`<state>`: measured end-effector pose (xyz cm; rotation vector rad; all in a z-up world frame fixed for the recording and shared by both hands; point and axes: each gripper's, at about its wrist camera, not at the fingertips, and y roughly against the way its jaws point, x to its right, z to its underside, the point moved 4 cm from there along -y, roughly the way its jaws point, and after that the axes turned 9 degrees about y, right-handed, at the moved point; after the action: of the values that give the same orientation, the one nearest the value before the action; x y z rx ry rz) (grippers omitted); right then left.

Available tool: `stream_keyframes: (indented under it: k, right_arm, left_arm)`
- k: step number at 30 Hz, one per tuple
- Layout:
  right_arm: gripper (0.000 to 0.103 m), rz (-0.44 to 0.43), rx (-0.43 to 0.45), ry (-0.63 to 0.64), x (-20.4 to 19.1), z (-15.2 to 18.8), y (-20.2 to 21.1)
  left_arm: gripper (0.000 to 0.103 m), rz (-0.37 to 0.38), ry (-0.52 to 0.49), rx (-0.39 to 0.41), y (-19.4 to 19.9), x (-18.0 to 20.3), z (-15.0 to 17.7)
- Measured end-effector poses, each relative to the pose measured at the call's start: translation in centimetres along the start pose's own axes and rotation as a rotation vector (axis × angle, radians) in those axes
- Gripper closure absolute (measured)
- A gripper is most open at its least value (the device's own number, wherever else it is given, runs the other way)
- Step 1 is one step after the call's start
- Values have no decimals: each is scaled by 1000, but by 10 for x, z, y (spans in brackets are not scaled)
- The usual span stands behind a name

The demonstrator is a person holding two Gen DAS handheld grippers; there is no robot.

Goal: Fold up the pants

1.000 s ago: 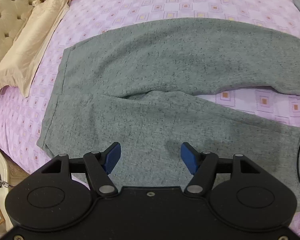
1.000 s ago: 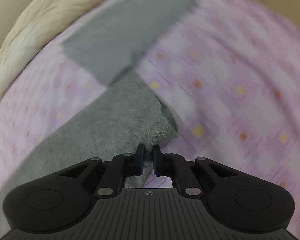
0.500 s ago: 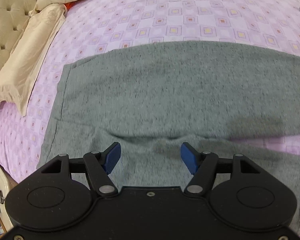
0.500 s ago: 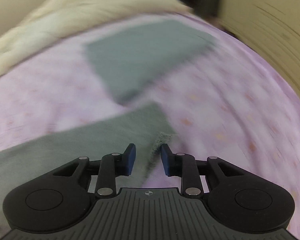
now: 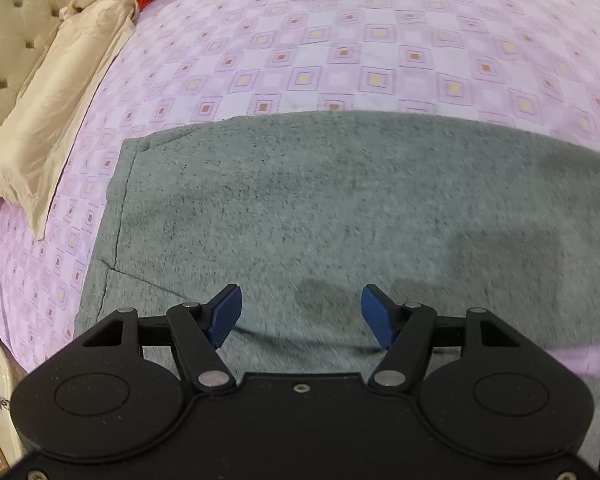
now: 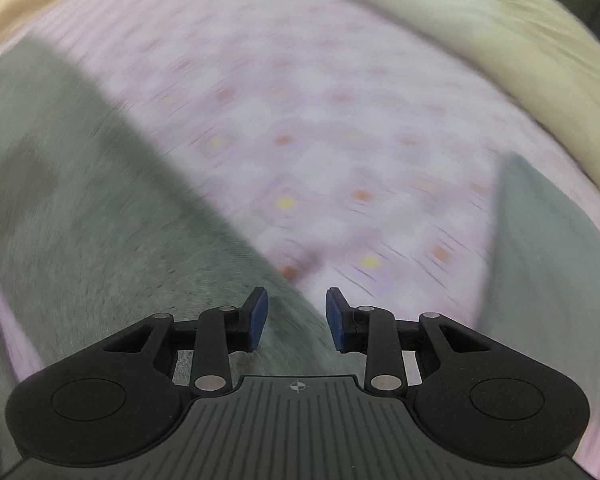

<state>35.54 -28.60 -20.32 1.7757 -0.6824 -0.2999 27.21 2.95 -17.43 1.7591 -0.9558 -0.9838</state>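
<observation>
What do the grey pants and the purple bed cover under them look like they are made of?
Pants: apparently a soft knit like fleece or sweatshirt jersey, matte, with dark flecks through a fuzzy heathered surface. Bed cover: probably a thin woven or printed cloth, smooth and flat, with a regular pattern of small squares; the exact fibre cannot be told.

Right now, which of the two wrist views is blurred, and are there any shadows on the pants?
Right wrist view: heavy motion blur smears the bedspread and grey pants; only the right gripper is sharp. Left wrist view: mostly sharp, fisheye-curved, with soft dark shadows on the pants ahead of the left gripper.
</observation>
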Motion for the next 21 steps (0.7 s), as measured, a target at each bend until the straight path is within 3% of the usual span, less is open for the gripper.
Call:
stream_keyframes:
  k: [5,9,11,13,15,21]
  right_arm:
    - [66,-99,-48,163,-8,-16,-26]
    - [67,-141,-77,100,0,-21,-32]
    - [71,-138,-72,93,-2,-21,-32]
    - [91,-141,-50,133,-12,-17,-29]
    - [97,-87,-36,224,-29,-15,-24]
    - [97,132,64,538,-87,10,9]
  left_arm:
    - [34,44,41,-45,-18,-13,-27]
    - [34,86,103,-72,-33,-23,-58]
    - [34,101,134,-82,-41,-26,-75]
    - [33,111,170,-88,-49,-27,-93]
    - [33,122,205,-103,-57,-25,-110]
    - [32,171,287,-175,-77,-18,-133]
